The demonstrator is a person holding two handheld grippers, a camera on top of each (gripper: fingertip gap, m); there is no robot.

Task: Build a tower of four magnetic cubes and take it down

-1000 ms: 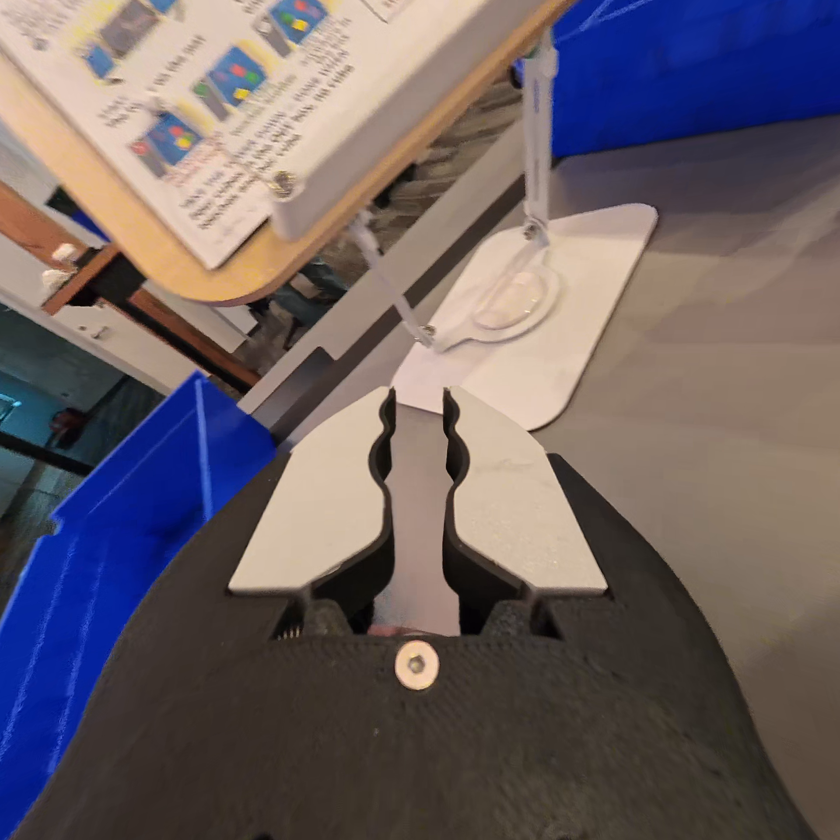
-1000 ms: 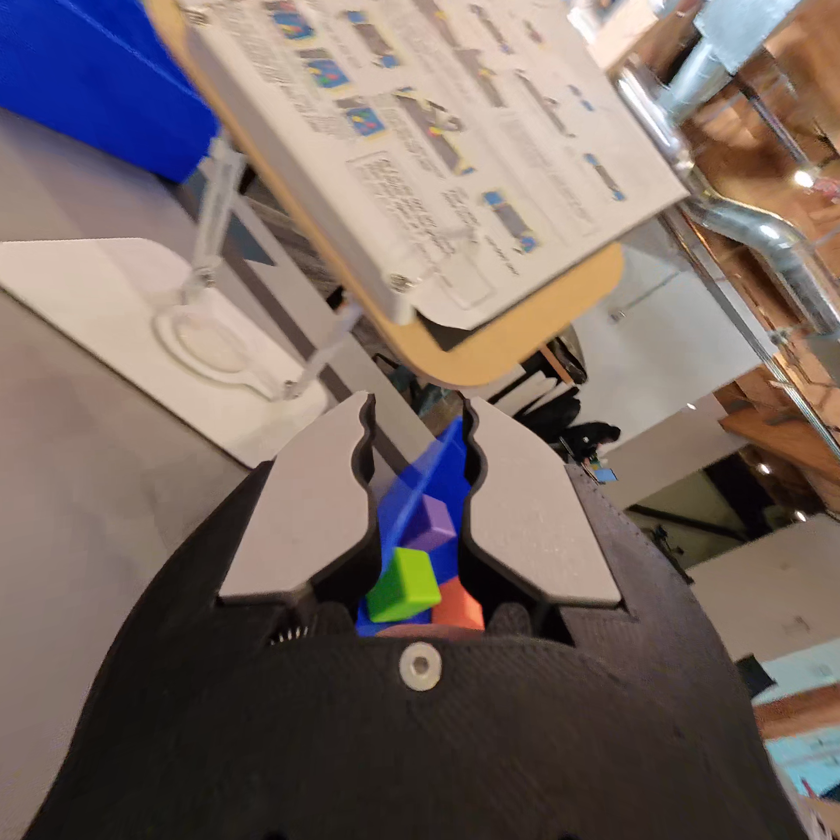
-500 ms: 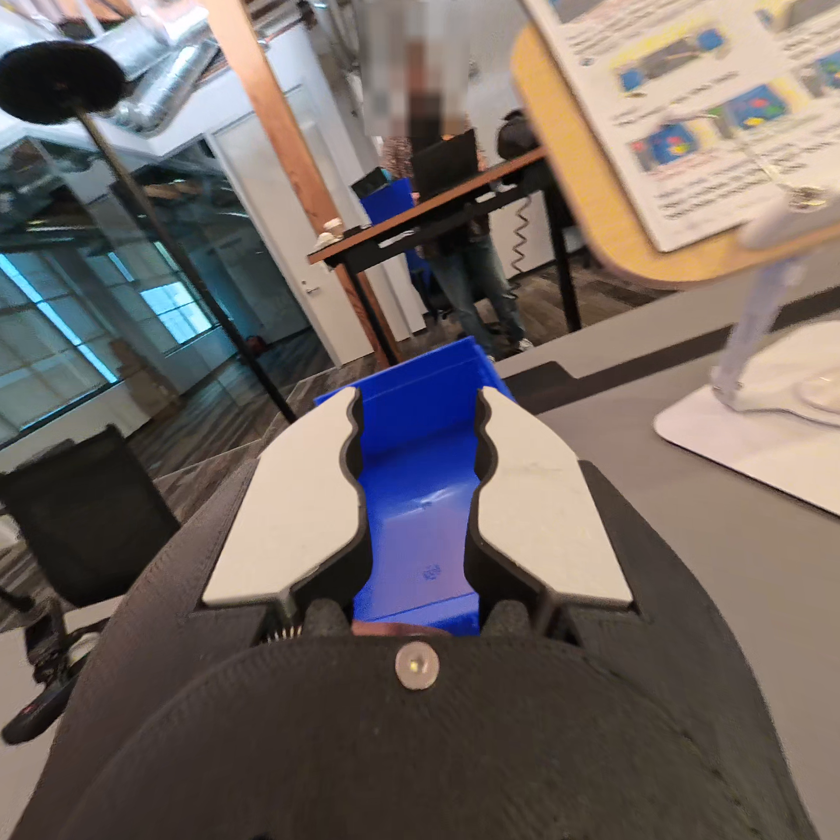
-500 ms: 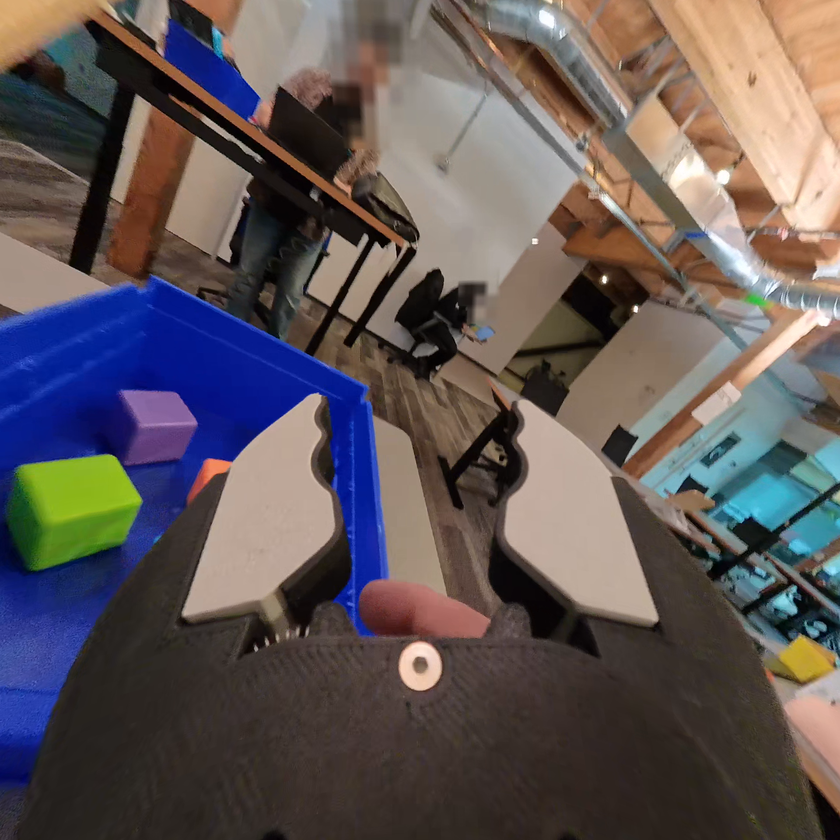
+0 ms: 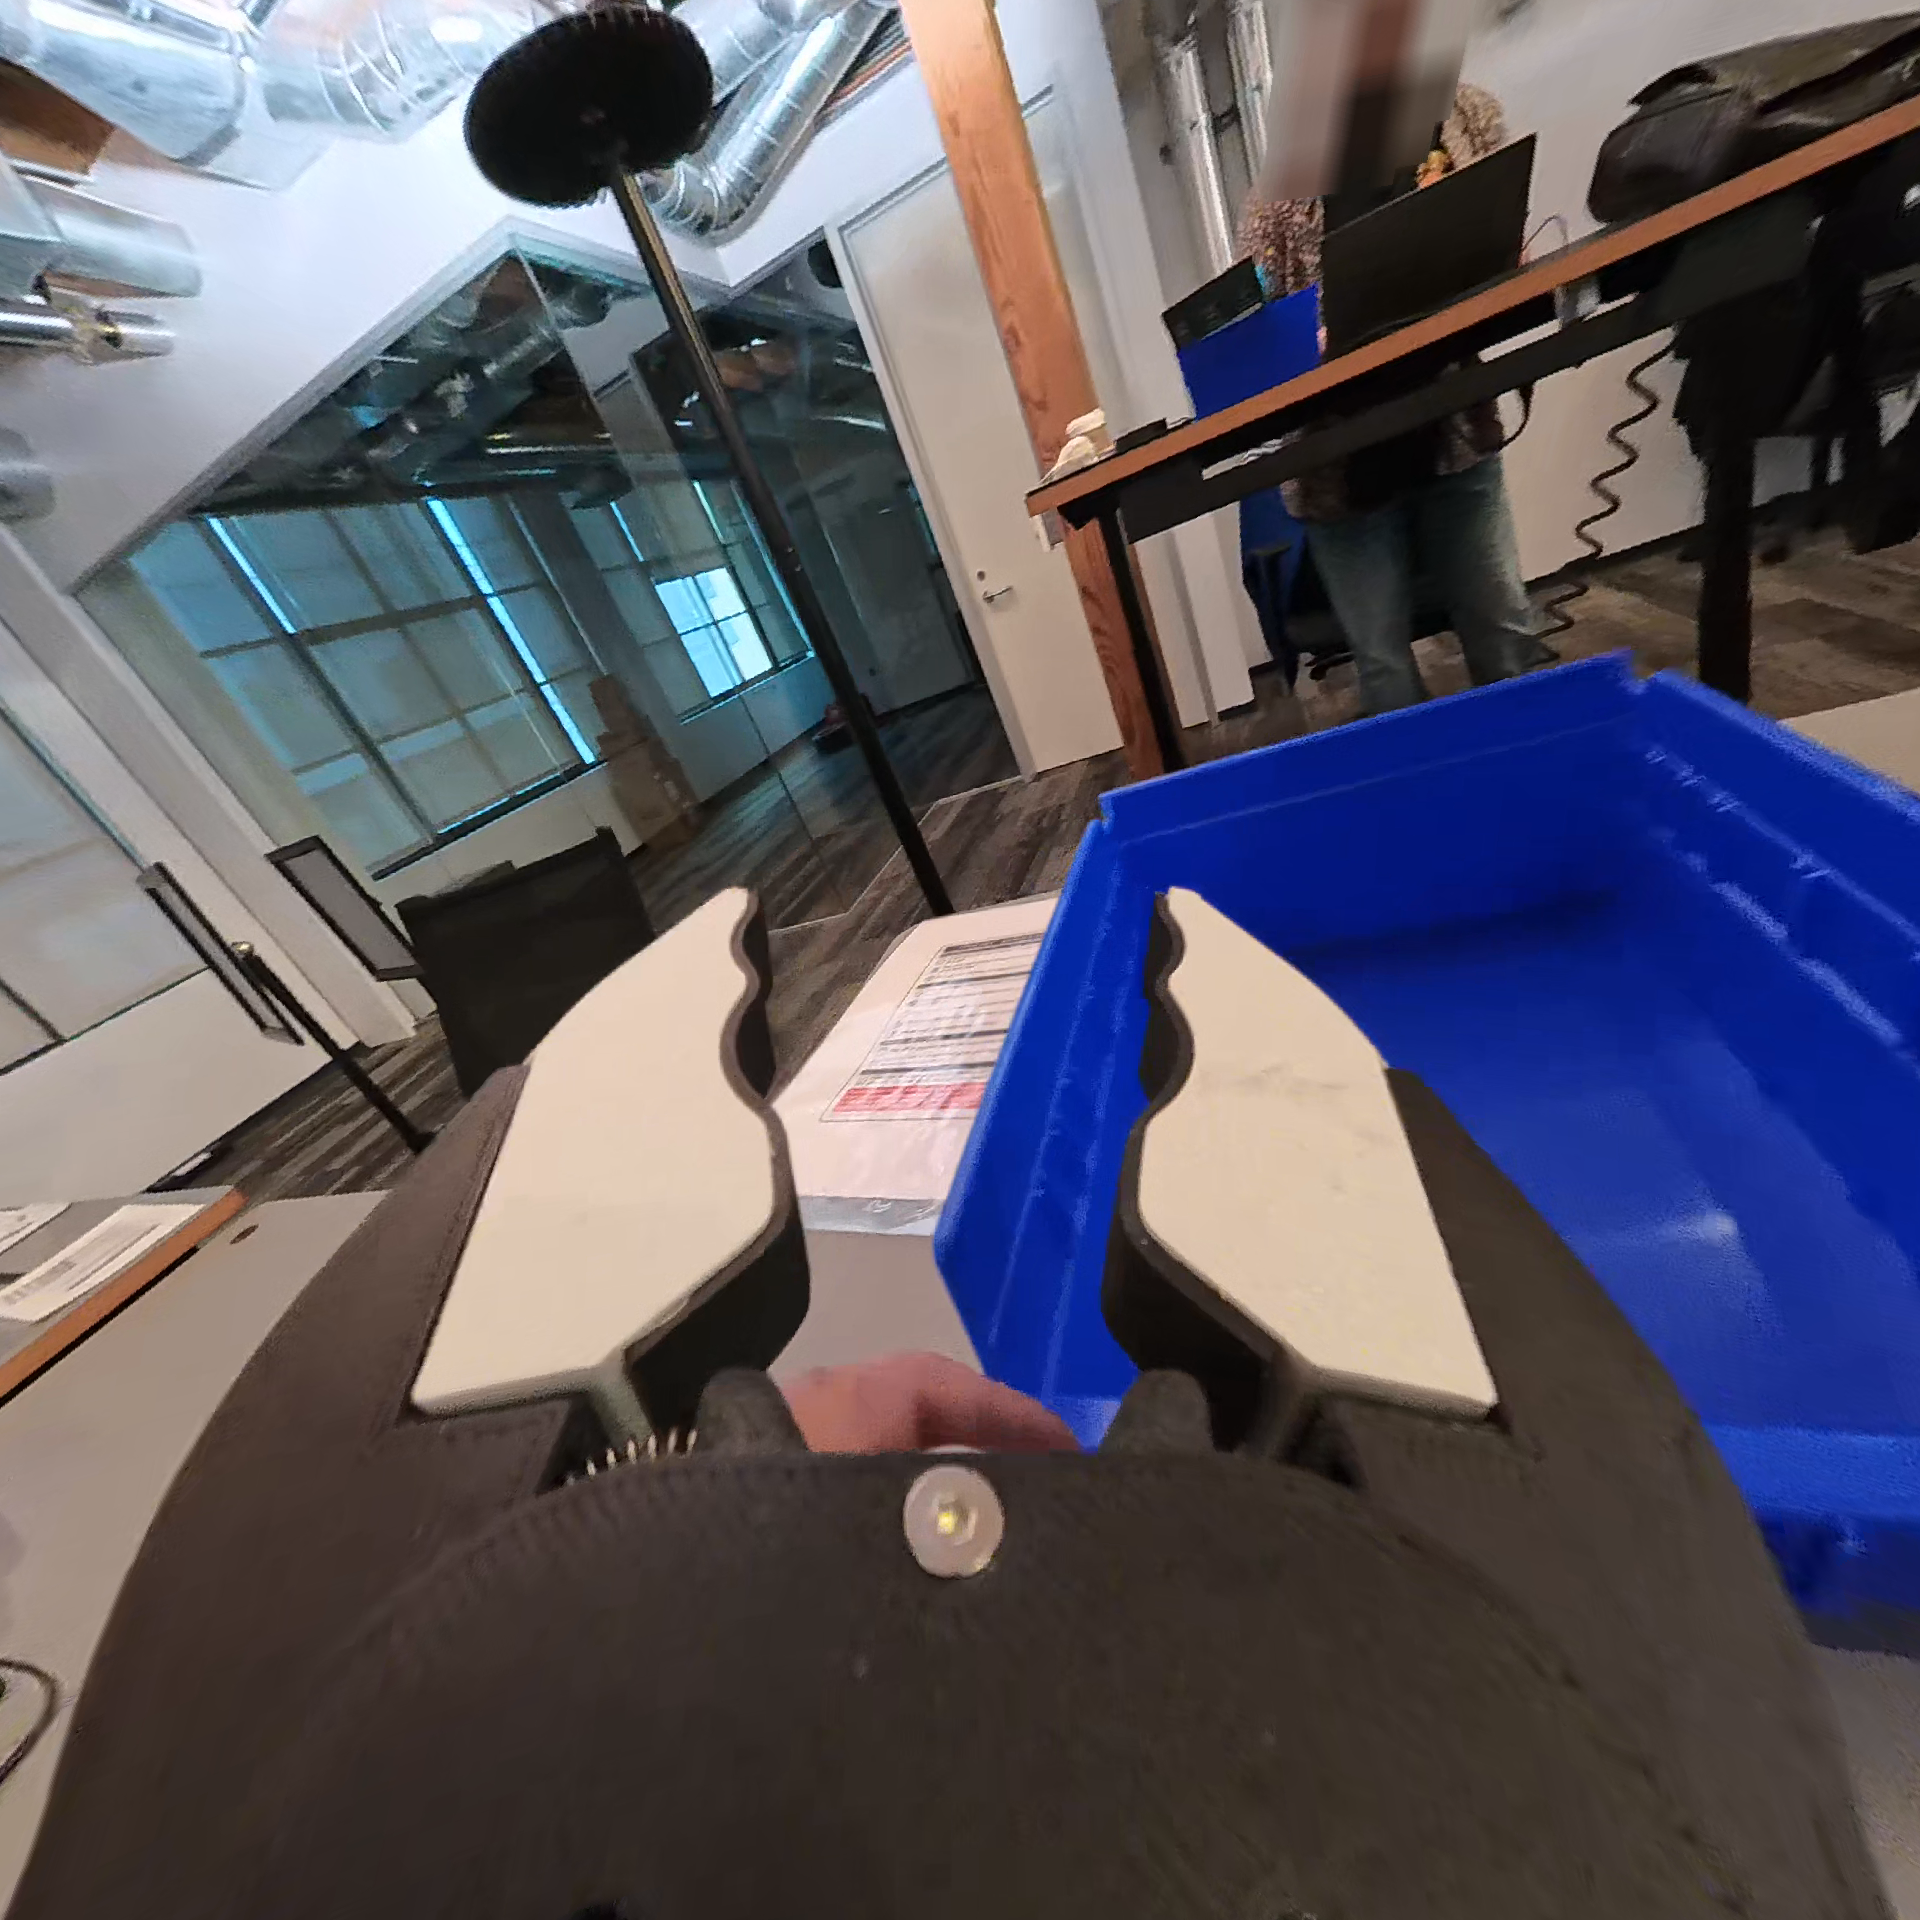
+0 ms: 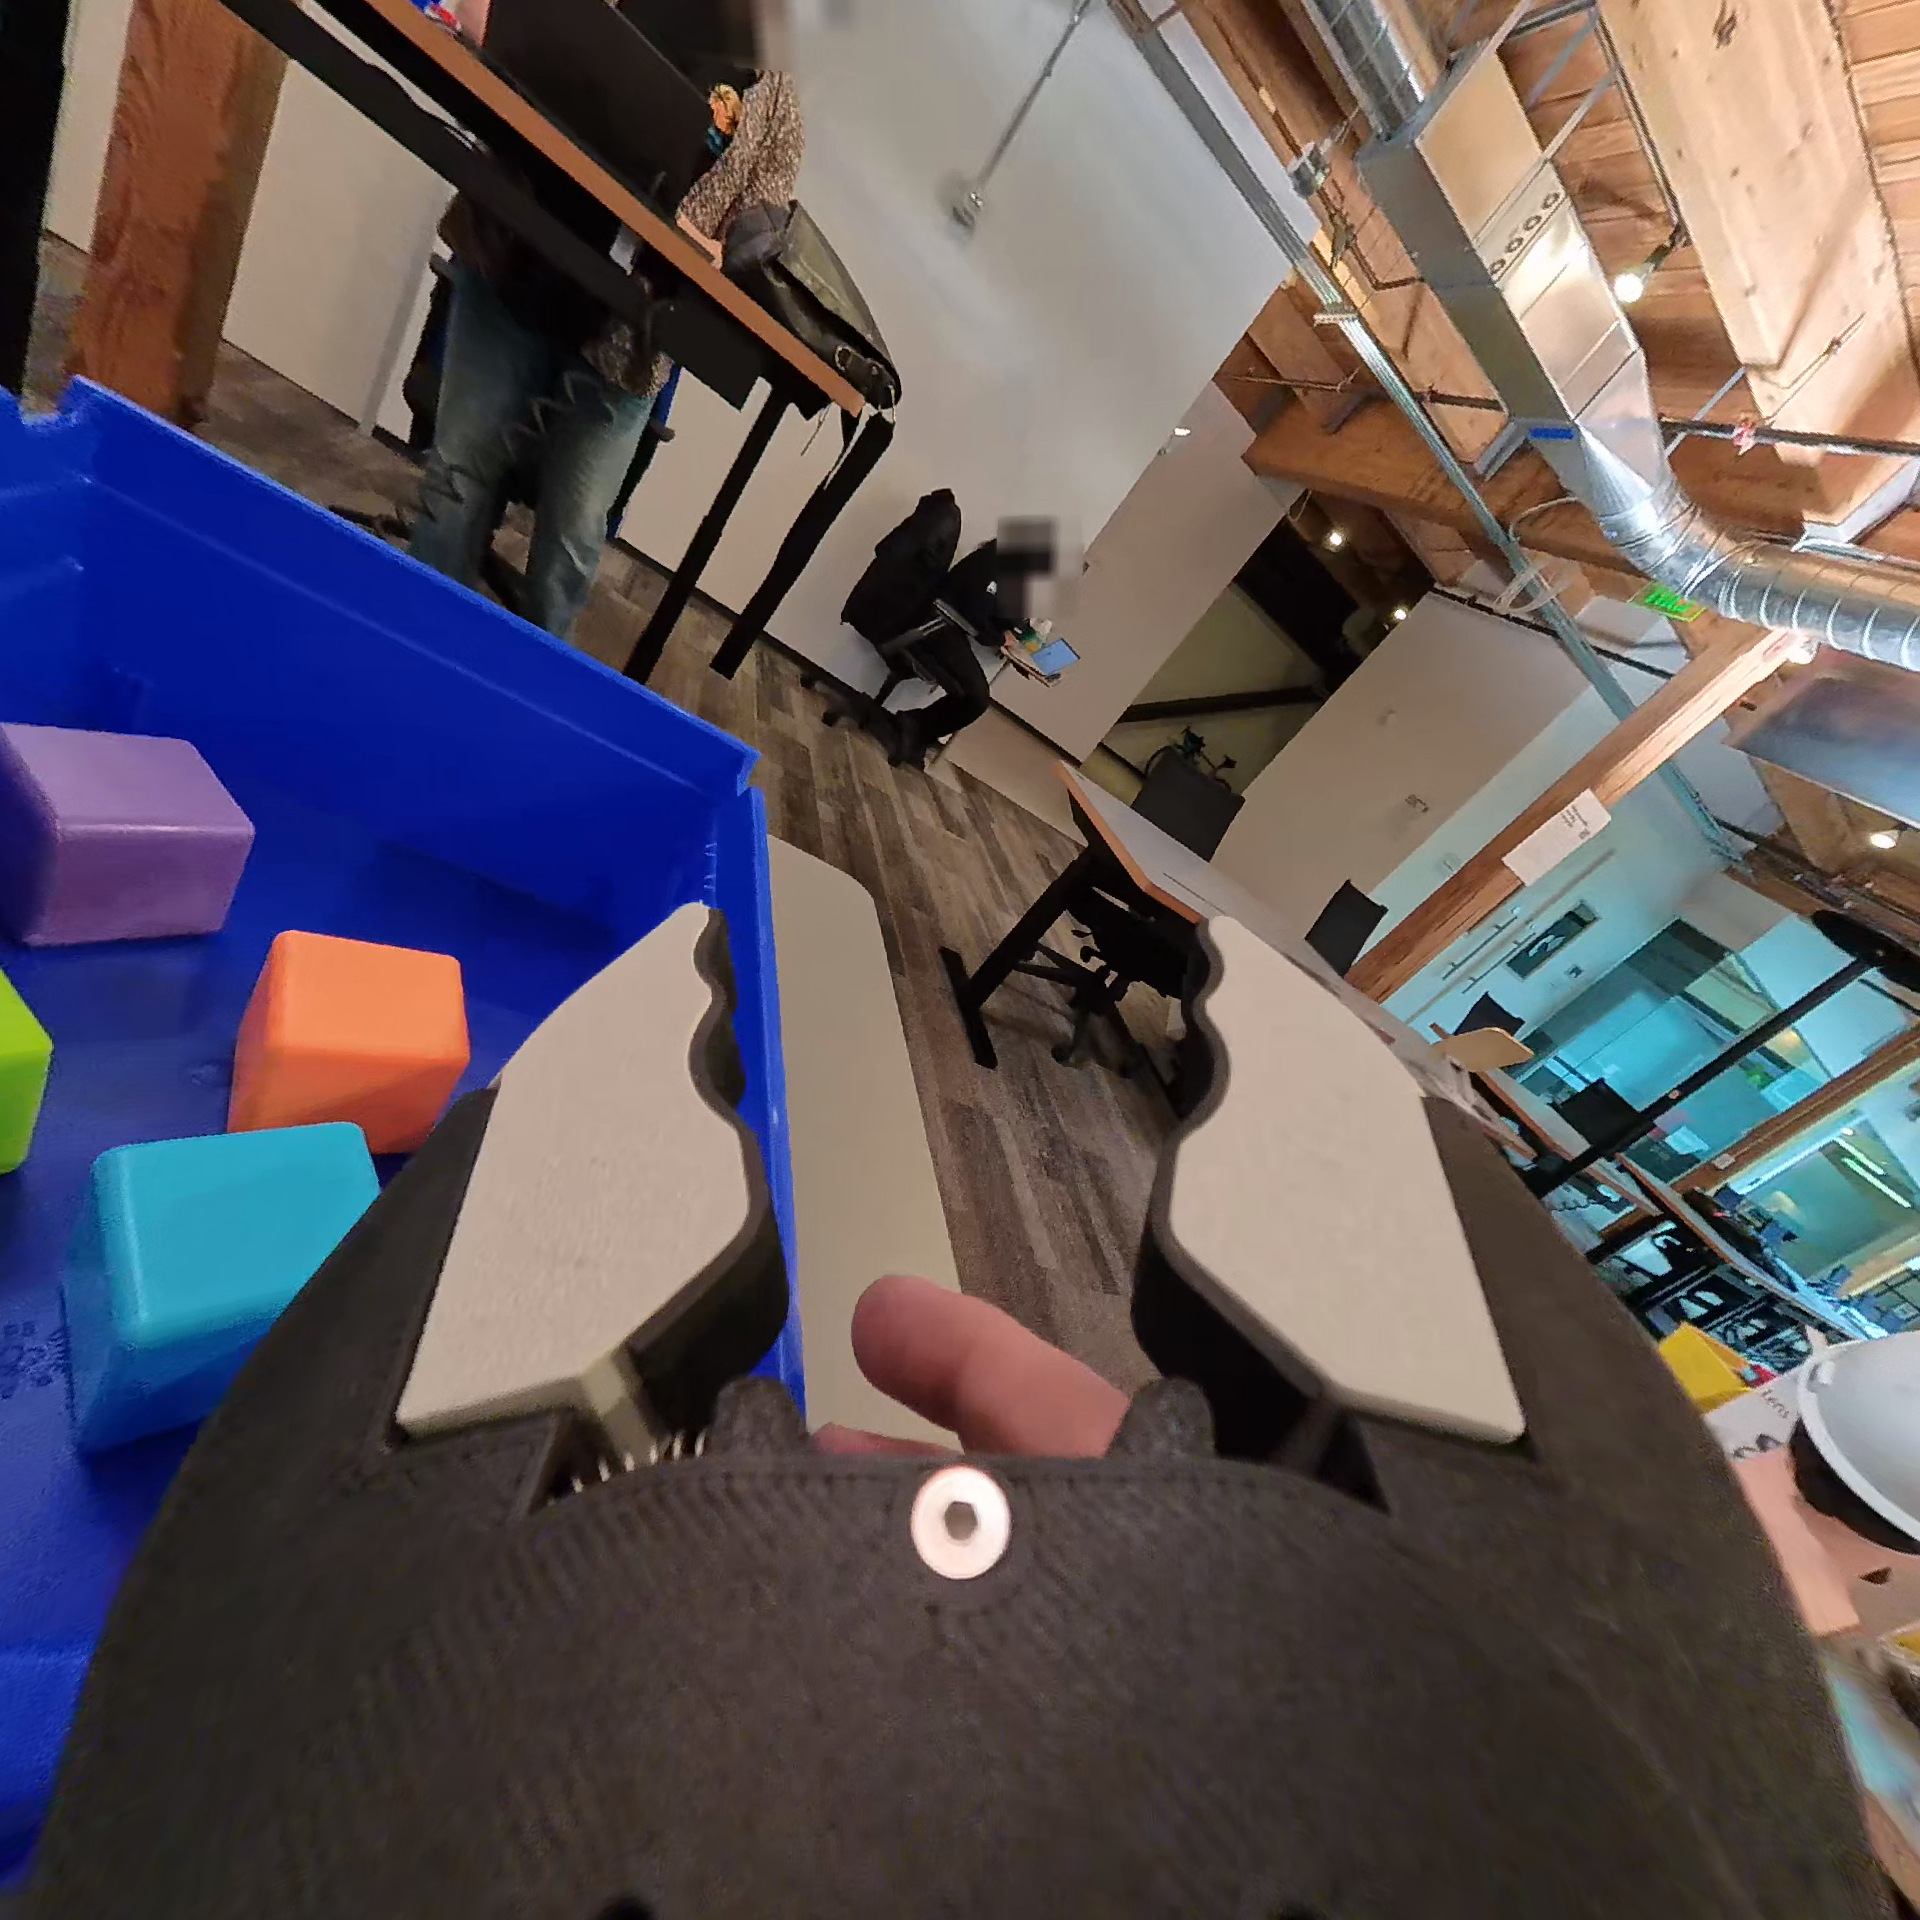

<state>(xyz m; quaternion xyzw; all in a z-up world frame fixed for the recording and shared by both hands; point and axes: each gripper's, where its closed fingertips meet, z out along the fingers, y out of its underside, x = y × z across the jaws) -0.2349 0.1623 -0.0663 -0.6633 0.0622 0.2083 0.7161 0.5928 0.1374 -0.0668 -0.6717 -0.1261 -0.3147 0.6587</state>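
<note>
In the right wrist view a blue bin point(image 6: 416, 665) at the left holds several cubes: purple point(image 6: 114, 831), orange point(image 6: 348, 1039), teal point(image 6: 208, 1268) and a green one point(image 6: 16, 1081) cut off by the frame edge. My right gripper point(image 6: 961, 956) is open and empty, over the bin's right wall and the table edge. In the left wrist view my left gripper point(image 5: 956, 935) is open and empty, over the left wall of another blue bin point(image 5: 1558, 831), whose visible inside shows no cubes.
The grey table point(image 5: 208, 1351) carries a white sheet with a label point(image 5: 925, 1049) to the left of the bin. A black pole stand point(image 5: 727, 416), desks, chairs and people stand in the room beyond. A fingertip point(image 6: 966, 1361) shows between my right gripper's fingers. Some 85 cm of space lies between my two pairs of fingers.
Both grippers have swung outward from the instruction board and white stand to the blue bins, and both have opened wider. The cubes now sit to the left of my right gripper.
</note>
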